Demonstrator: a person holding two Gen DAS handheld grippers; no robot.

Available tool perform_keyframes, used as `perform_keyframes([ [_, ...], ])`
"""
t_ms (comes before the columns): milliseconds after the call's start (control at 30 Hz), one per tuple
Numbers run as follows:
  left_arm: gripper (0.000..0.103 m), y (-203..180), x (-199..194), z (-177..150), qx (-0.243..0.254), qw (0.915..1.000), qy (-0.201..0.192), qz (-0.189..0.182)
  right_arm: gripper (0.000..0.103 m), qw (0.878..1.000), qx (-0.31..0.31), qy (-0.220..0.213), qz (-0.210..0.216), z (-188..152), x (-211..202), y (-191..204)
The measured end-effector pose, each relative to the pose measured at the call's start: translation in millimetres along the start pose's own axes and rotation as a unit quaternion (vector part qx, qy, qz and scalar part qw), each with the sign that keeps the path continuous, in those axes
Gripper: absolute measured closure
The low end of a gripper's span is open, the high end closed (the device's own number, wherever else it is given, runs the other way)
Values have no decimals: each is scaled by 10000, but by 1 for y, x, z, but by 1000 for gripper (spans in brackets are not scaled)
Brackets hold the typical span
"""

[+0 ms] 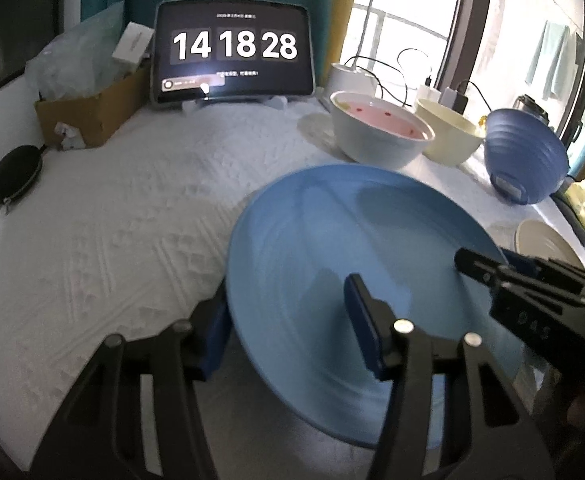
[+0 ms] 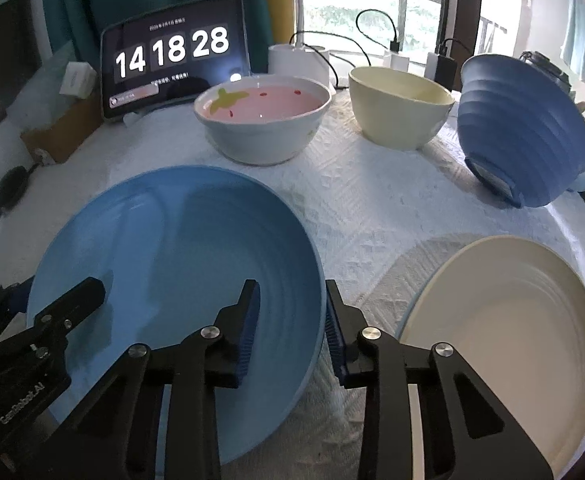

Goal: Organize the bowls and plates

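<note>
Blue plate (image 2: 172, 248) on white cloth (image 1: 132, 208), left gripper (image 1: 288, 320) and right gripper (image 2: 292, 320) each straddling opposite rims, jaws apart, not clamped

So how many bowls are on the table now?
3, along the back: pink-inside bowl near the tablet clock, cream bowl beside it, dark blue bowl tipped at right. None seems hidden.

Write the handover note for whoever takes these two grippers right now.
Left gripper: jaws straddle the near-left rim of the blue plate, not visibly clamped.
Right gripper: jaws straddle the plate's right rim, with a gap visible on both sides.
The cream plate lies to the right on the white cloth.
At the back stand the pink-lined bowl and cream bowl, upright; the dark blue bowl is tipped on its side.
Done: nothing stacked.
Left: stack the plates, then nest the bowls.
</note>
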State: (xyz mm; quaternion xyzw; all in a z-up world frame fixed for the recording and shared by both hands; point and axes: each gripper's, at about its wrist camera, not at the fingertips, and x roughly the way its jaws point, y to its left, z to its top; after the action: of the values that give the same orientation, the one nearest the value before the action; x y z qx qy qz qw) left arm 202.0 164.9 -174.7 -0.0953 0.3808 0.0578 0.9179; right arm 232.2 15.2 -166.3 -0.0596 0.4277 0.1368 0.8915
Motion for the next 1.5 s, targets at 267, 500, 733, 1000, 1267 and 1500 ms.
perform_keyframes([
  [267, 48, -8, -18, -9, 70, 9999, -124, 38, 69, 9998, 10, -193, 87, -6, -21, -4],
  [500, 48, -14, -33, -12, 85, 9998, -204, 27, 69, 9994, 65, -318, 129, -10, -36, -9],
  [733, 48, -25, -48, -12, 133, 9994, -331, 10, 69, 9985, 147, -490, 170, -12, -54, -18],
  [1000, 48, -45, -57, -13, 239, 9990, -366, -92, 69, 9975, 298, -632, 133, -18, -70, -36],
  [1267, 48, -75, -62, -13, 468, 9980, -390, -174, 69, 9958, 526, -752, 80, -24, -83, -63],
  [1500, 48, -105, -62, -17, 675, 9967, -358, -277, 69, 9937, 756, -824, 7, -32, -93, -91],
])
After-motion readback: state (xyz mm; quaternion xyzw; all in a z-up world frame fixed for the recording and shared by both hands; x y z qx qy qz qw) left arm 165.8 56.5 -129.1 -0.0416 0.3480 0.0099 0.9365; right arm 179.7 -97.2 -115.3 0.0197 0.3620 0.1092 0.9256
